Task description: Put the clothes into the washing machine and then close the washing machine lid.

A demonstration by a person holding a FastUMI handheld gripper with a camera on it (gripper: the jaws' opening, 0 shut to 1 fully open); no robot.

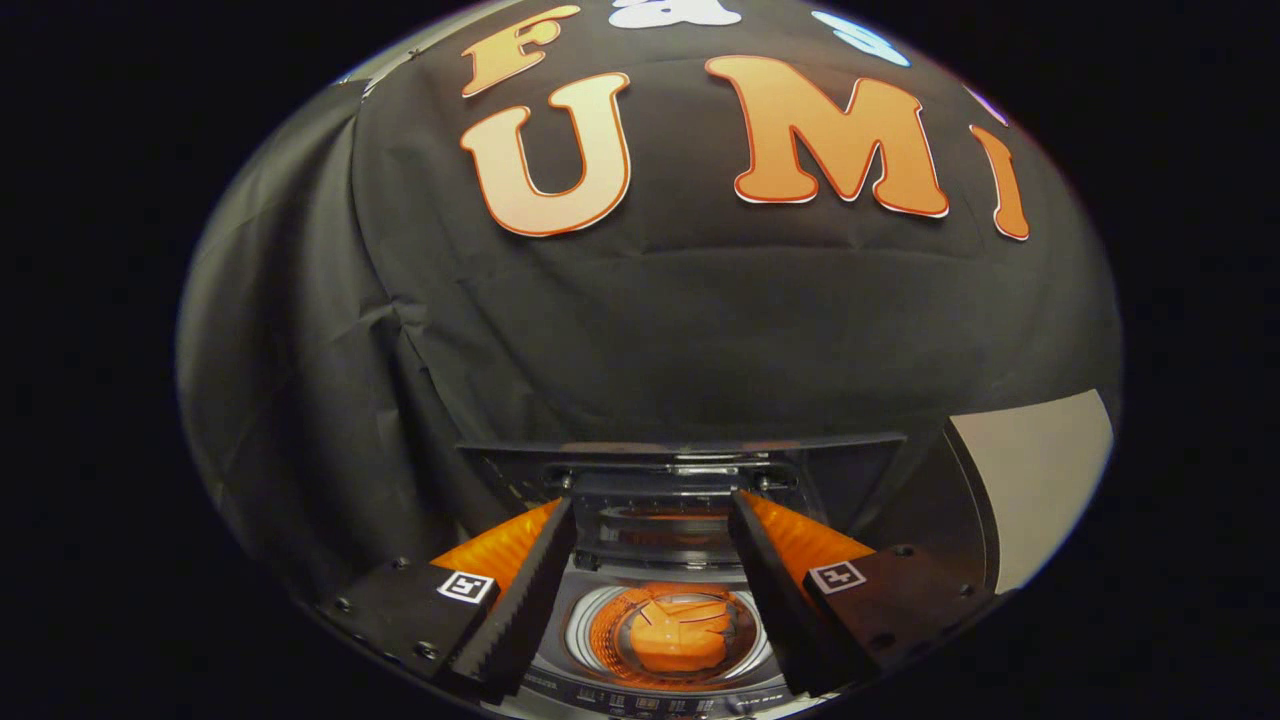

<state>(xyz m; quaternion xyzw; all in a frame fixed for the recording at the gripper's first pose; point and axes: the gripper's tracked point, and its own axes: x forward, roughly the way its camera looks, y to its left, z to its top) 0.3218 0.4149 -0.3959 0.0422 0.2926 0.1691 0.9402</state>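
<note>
A small top-loading washing machine [600,578] stands just beyond my fingers, against the black cloth wall. Its lid [690,462] is raised upright at the back, with the tub mirrored in its glass. Down in the round drum [582,628] lies an orange garment [675,640], bunched at the bottom. My gripper [652,510] hovers above the opening and is open. The black ribbed left finger [520,600] and right finger [770,590] stand wide apart, with nothing held between them.
The machine's control strip [660,703] runs along its near edge below the fingers. A pale panel [1040,480] stands to the right of the machine. Black cloth hangs close behind and to the left.
</note>
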